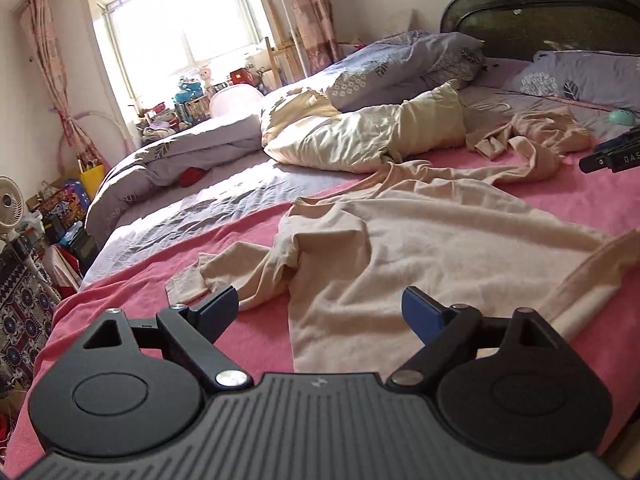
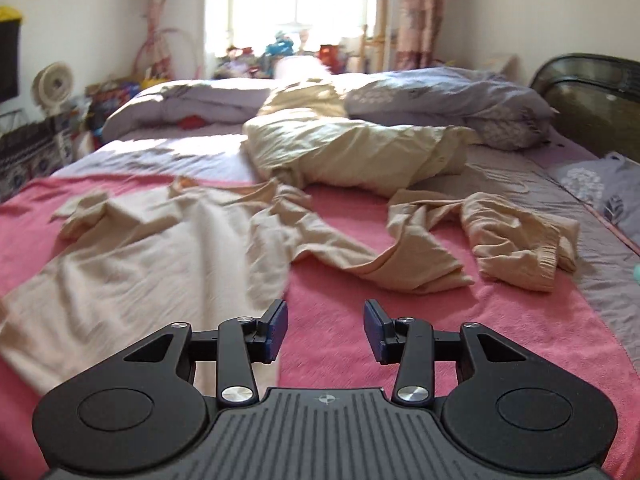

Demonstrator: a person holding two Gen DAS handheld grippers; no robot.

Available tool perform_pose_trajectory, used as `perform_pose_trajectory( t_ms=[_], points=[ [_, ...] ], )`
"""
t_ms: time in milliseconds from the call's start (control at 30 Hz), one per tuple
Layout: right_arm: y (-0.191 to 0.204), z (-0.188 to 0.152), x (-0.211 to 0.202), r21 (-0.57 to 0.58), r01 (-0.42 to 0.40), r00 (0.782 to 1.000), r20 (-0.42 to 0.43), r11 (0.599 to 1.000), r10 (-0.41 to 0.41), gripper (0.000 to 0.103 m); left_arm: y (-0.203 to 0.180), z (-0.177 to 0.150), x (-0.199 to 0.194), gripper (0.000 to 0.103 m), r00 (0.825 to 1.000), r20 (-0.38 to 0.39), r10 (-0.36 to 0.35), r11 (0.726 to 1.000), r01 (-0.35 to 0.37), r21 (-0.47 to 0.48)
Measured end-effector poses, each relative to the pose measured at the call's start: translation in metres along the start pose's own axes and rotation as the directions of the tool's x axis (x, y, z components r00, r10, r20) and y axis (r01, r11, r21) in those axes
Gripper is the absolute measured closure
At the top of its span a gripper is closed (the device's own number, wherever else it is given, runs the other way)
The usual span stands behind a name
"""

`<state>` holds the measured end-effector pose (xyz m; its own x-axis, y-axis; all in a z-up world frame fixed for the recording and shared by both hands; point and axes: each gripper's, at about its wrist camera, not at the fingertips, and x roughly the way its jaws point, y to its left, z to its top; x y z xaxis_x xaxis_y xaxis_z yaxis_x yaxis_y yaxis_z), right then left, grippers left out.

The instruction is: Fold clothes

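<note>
Where sun falls, pink blanket [image 1: 256, 344] under beige shirt [image 1: 400, 248], curtained window [image 1: 180, 20] beyond.

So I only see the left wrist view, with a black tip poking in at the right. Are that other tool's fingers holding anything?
Observer: No. The right gripper has its fingers apart, with only the pink blanket showing through the gap.
Operator: Is it anywhere near the clothes?
Observer: Yes. The edge of the beige top lies right beside one finger.
Operator: Anything else I miss?
Observer: A black object with a yellow top, by the left wall, cut off by the frame.
</note>
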<state>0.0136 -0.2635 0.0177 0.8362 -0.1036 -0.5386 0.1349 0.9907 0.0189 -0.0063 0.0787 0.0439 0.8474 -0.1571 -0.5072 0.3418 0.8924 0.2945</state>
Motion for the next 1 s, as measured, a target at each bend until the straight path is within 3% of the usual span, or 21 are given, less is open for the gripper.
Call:
perform_pose_trajectory(
  t_ms=[100,167,200,233,267,300,367,500,600,633,700,733,800,867,933,1000],
  points=[
    [-0.021,0.015,0.061,0.171,0.155,0.988,-0.041,0.973,-0.150,0.036,-0.025,0.000,0.048,0.013,0.994,-0.108,0.018,1.000,-0.016,0.027],
    [-0.030,0.021,0.105,0.241,0.234,0.971,-0.105,0.942,-0.214,0.023,-0.039,-0.015,0.071,0.013,0.980,-0.194,0.034,0.998,-0.024,0.050],
    [-0.035,0.023,0.127,0.277,0.264,0.962,-0.140,0.924,-0.233,0.024,-0.044,-0.025,0.077,0.013,0.975,-0.219,0.041,0.998,-0.031,0.046],
    [-0.042,0.022,0.148,0.310,0.275,0.957,-0.174,0.910,-0.230,0.029,-0.045,-0.034,0.076,0.013,0.978,-0.201,0.048,0.999,-0.046,0.014],
    [-0.046,0.022,0.163,0.325,0.276,0.955,-0.202,0.905,-0.218,0.061,-0.045,-0.043,0.074,0.013,0.981,-0.186,0.052,0.998,-0.056,-0.019],
    [-0.048,0.024,0.170,0.321,0.292,0.950,-0.211,0.901,-0.232,0.083,-0.042,-0.048,0.073,0.013,0.983,-0.178,0.045,0.997,-0.055,-0.053],
    [-0.048,0.037,0.167,0.296,0.308,0.947,-0.183,0.904,-0.262,0.092,-0.034,-0.053,0.072,0.012,0.984,-0.176,0.021,0.991,-0.044,-0.124],
    [-0.059,0.075,0.142,0.181,0.395,0.916,-0.008,0.901,-0.400,0.092,-0.020,-0.063,0.072,0.007,0.986,-0.166,-0.021,0.968,-0.022,-0.251],
    [-0.073,0.090,0.138,0.125,0.441,0.892,0.053,0.889,-0.450,0.089,-0.020,-0.063,0.072,0.006,0.987,-0.160,-0.019,0.968,-0.022,-0.251],
    [-0.076,0.091,0.143,0.090,0.438,0.896,0.041,0.895,-0.442,0.085,-0.021,-0.063,0.071,0.006,0.988,-0.156,-0.018,0.968,-0.022,-0.251],
    [-0.083,0.083,0.150,0.050,0.398,0.917,-0.033,0.916,-0.397,0.053,-0.021,-0.064,0.071,0.006,0.988,-0.152,-0.018,0.967,-0.021,-0.255],
    [-0.084,0.076,0.149,0.048,0.382,0.923,-0.071,0.923,-0.378,0.047,-0.021,-0.064,0.070,0.006,0.988,-0.151,-0.018,0.967,-0.022,-0.256],
    [-0.084,0.061,0.139,0.054,0.339,0.937,-0.112,0.939,-0.331,0.042,-0.022,-0.064,0.070,0.006,0.989,-0.148,-0.014,0.967,-0.025,-0.254],
    [-0.079,0.041,0.111,0.081,0.259,0.964,-0.084,0.962,-0.253,0.030,-0.022,-0.064,0.070,0.006,0.989,-0.149,-0.013,0.967,-0.025,-0.254],
    [-0.072,0.017,0.072,0.106,0.125,0.991,-0.067,0.986,-0.118,0.029,-0.022,-0.064,0.070,0.006,0.989,-0.149,-0.015,0.967,-0.024,-0.255],
    [-0.061,-0.008,0.034,0.090,-0.008,0.997,-0.070,0.996,0.015,0.029,-0.022,-0.063,0.070,0.006,0.989,-0.150,-0.013,0.967,-0.026,-0.255]
  ],
)
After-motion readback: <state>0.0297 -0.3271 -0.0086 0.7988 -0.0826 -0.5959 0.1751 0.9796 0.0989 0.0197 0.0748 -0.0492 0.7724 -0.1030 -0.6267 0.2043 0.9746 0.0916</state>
